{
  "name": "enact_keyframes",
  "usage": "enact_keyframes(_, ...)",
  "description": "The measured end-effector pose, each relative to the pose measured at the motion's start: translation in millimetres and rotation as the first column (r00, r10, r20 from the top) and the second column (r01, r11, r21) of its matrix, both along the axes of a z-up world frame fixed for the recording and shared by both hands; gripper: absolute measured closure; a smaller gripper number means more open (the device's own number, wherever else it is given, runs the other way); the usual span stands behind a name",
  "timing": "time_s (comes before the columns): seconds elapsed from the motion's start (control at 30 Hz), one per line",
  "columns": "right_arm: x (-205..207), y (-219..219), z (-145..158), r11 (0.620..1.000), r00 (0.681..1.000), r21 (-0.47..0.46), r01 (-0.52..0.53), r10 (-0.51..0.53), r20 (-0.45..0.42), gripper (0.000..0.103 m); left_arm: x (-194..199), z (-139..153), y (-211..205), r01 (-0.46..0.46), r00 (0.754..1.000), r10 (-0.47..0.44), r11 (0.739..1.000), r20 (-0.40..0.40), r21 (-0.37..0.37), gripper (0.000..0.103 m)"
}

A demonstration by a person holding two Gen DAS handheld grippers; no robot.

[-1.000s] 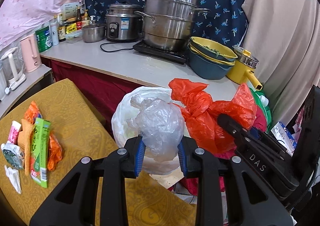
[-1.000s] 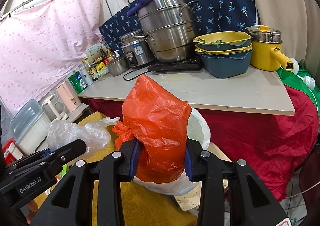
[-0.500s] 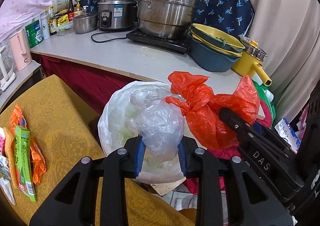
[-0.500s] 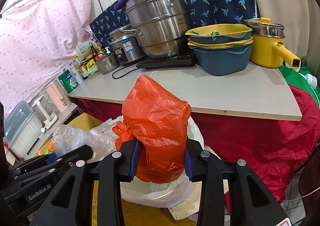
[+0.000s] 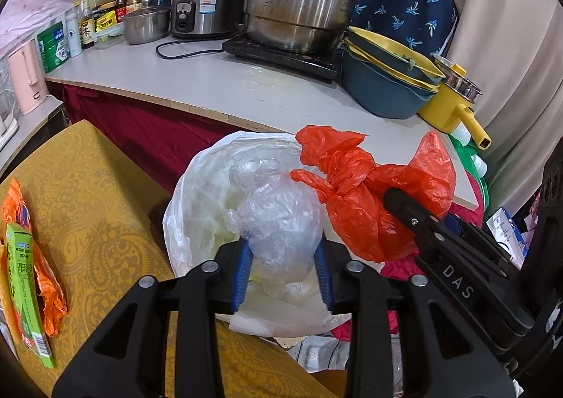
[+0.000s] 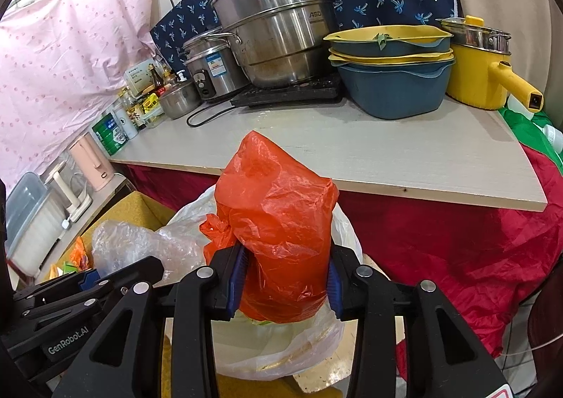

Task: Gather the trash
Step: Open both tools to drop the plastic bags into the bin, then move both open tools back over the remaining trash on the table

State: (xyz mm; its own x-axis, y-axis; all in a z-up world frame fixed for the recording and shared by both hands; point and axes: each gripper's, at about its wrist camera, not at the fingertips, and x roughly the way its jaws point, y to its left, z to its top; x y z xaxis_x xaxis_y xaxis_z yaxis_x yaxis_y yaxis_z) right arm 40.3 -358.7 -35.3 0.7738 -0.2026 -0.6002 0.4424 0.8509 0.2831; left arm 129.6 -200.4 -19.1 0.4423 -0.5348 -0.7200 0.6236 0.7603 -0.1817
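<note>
My left gripper [image 5: 283, 273] is shut on a crumpled clear plastic bag [image 5: 278, 218] and holds it over the open mouth of a white bin liner [image 5: 197, 194]. My right gripper [image 6: 285, 283] is shut on a crumpled orange plastic bag [image 6: 281, 222], held over the same white liner [image 6: 316, 341]. In the left wrist view the orange bag [image 5: 373, 194] and the right gripper sit just right of the clear bag. In the right wrist view the clear bag [image 6: 140, 243] lies to the left. Snack wrappers [image 5: 31, 271] lie on the yellow-clothed table [image 5: 91, 194] at left.
A grey counter [image 5: 218, 81] with a red skirt stands close behind the bin. It carries a steel steamer pot [image 5: 299, 0], a rice cooker [image 5: 200, 7], stacked blue and yellow basins [image 5: 387, 81], a yellow pot [image 5: 454, 106] and bottles [image 5: 88, 28]. A pink kettle [image 5: 26, 74] stands at left.
Both grippers have moved forward and down with their bags, closer to the white liner's mouth. The counter looms nearer. Both grips are unchanged.
</note>
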Motion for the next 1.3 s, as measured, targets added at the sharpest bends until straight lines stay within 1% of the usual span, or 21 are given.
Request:
enact_keyframes(0.03,1,0,0,1.000,1.000,-0.003,0.002,-0.002,0.000,0.064,1,-1,1,-0.004,1.000,0.004,1.000,-0.001,0.002,0.060)
enact_keyframes(0.07,3,1,0,1.000,1.000,-0.007,0.005,-0.005,-0.001,0.060,3,-2,1,-0.011,1.000,0.011,1.000,-0.008,0.002,0.049)
enact_keyframes(0.1,4,2,0,1.000,1.000,-0.010,0.007,-0.007,0.001,0.052,4,-2,2,-0.016,1.000,0.016,1.000,-0.013,-0.005,0.045)
enact_keyframes(0.17,4,3,2,1.000,1.000,-0.019,0.013,-0.012,0.012,0.043,6,-1,6,-0.021,1.000,0.021,1.000,-0.013,-0.016,0.042)
enact_keyframes(0.2,3,4,5,0.999,1.000,-0.028,0.019,-0.019,0.020,0.041,6,-1,7,-0.024,1.000,0.024,1.000,-0.012,-0.015,0.039)
enact_keyframes(0.23,3,4,7,0.999,0.999,-0.032,0.021,-0.021,0.025,0.041,7,0,9,-0.029,1.000,0.029,0.999,-0.011,-0.017,0.038)
enact_keyframes(0.37,2,4,16,0.999,0.999,-0.030,0.027,-0.026,0.043,0.039,8,4,18,-0.047,0.999,0.047,0.999,-0.008,-0.028,0.037)
enact_keyframes(0.57,-4,11,29,0.999,0.998,-0.043,0.027,-0.025,0.063,0.033,8,13,36,-0.077,0.997,0.077,0.996,0.002,-0.043,0.037)
enact_keyframes(0.67,-6,19,35,0.998,0.998,-0.058,0.019,-0.016,0.066,0.032,4,20,47,-0.094,0.995,0.095,0.994,0.016,-0.046,0.037)
enact_keyframes(0.77,-8,29,43,0.998,0.997,-0.063,0.008,-0.003,0.080,0.029,0,27,60,-0.112,0.993,0.114,0.992,0.036,-0.048,0.037)
enact_keyframes(0.9,-12,49,56,0.996,0.995,-0.090,-0.010,0.019,0.096,0.025,-6,36,81,-0.143,0.988,0.146,0.988,0.051,-0.057,0.035)
enact_keyframes(1.03,-12,69,65,0.994,0.994,-0.104,-0.033,0.044,0.098,0.022,-12,44,104,-0.177,0.981,0.182,0.982,0.074,-0.059,0.033)
enact_keyframes(1.3,-14,116,77,0.987,0.989,-0.125,-0.104,0.116,0.097,0.020,-25,52,164,-0.271,0.956,0.275,0.961,0.098,-0.055,0.033)
